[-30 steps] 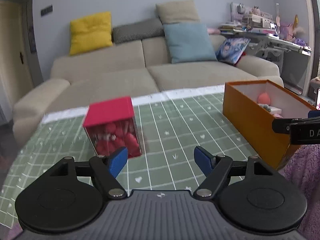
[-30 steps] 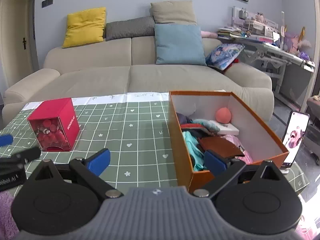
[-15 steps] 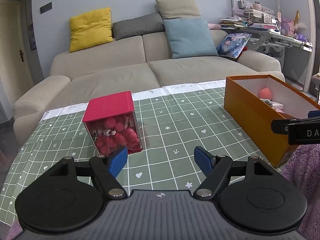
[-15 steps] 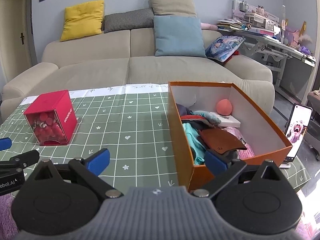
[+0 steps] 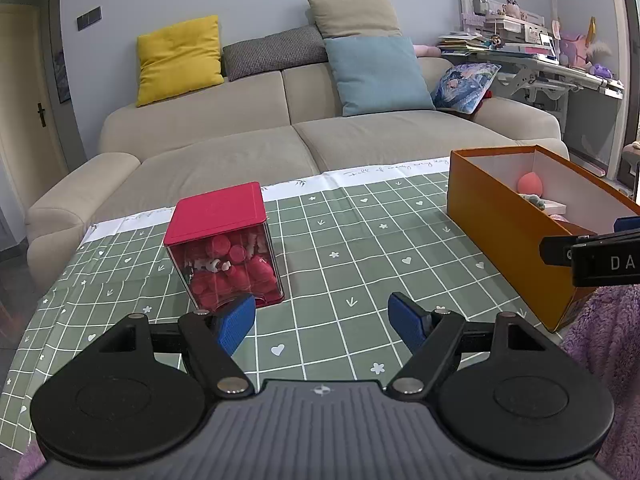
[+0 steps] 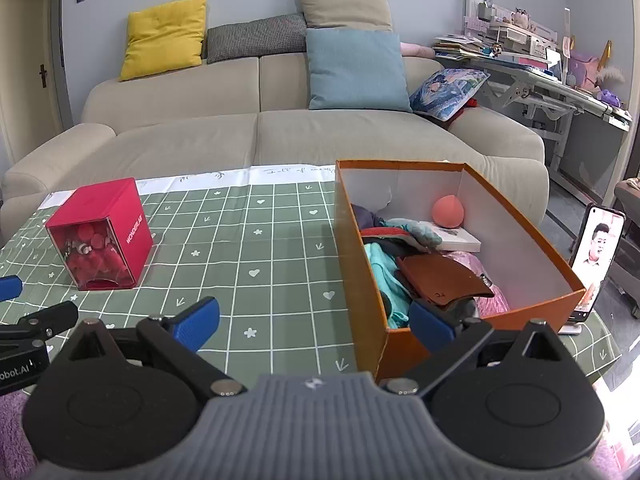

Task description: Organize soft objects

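The soft things lie heaped in the open orange cardboard box (image 6: 460, 236) on the right of the green checked tablecloth (image 6: 256, 248): a teal cloth (image 6: 380, 272), a brown leather-like flap (image 6: 436, 280), a pink fuzzy piece (image 6: 490, 300) and a peach-coloured egg-shaped sponge (image 6: 448, 211) at the far end; all look light and yielding, so a pinch on a raised fold or edge should lift the cloths, while the sponge would squash and wants a gentle hold across its middle; the left gripper (image 5: 322, 318) hangs over bare cloth with its blue pads spread wide and nothing between them; the right gripper (image 6: 314, 322) likewise gapes empty, one pad before the box's near corner; only the right view shows the heap, the left seeing mostly the box's outer wall and the sponge; the left view better shows the red-lidded clear cube of red pieces (image 5: 224, 246).
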Action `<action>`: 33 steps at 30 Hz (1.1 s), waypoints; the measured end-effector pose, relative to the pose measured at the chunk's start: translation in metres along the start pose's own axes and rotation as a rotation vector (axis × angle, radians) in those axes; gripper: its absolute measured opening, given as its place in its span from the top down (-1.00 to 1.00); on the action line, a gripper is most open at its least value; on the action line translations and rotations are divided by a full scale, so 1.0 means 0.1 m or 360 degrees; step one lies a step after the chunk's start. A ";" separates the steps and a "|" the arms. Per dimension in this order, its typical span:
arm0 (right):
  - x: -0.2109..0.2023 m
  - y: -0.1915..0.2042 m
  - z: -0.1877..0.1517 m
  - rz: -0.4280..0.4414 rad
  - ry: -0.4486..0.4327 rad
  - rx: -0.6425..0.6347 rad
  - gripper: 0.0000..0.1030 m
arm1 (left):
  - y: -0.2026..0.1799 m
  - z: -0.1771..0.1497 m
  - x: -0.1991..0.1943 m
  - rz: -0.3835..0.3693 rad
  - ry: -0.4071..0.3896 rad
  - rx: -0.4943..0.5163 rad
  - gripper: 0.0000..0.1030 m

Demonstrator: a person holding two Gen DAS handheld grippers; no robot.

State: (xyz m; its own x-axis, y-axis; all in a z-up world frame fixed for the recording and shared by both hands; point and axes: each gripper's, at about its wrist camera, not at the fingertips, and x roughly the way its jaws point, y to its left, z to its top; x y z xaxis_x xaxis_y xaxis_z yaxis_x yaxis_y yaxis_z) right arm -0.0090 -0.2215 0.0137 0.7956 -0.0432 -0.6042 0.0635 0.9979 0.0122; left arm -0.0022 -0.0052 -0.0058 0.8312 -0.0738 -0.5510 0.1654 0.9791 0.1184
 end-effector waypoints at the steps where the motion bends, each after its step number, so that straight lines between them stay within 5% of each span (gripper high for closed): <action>1: 0.00 0.00 0.00 0.0001 0.0001 -0.0002 -0.93 | 0.00 0.00 0.00 -0.0001 0.0000 0.0001 -0.72; 33: 0.02 0.00 0.00 0.0001 0.0012 -0.0013 -0.93 | 0.03 0.00 0.01 0.0013 0.0006 -0.0006 -0.70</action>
State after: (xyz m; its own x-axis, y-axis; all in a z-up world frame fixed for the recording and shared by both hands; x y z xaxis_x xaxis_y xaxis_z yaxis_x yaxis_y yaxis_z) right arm -0.0073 -0.2213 0.0122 0.7911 -0.0422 -0.6103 0.0580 0.9983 0.0061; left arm -0.0009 -0.0023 -0.0061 0.8305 -0.0650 -0.5532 0.1564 0.9804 0.1197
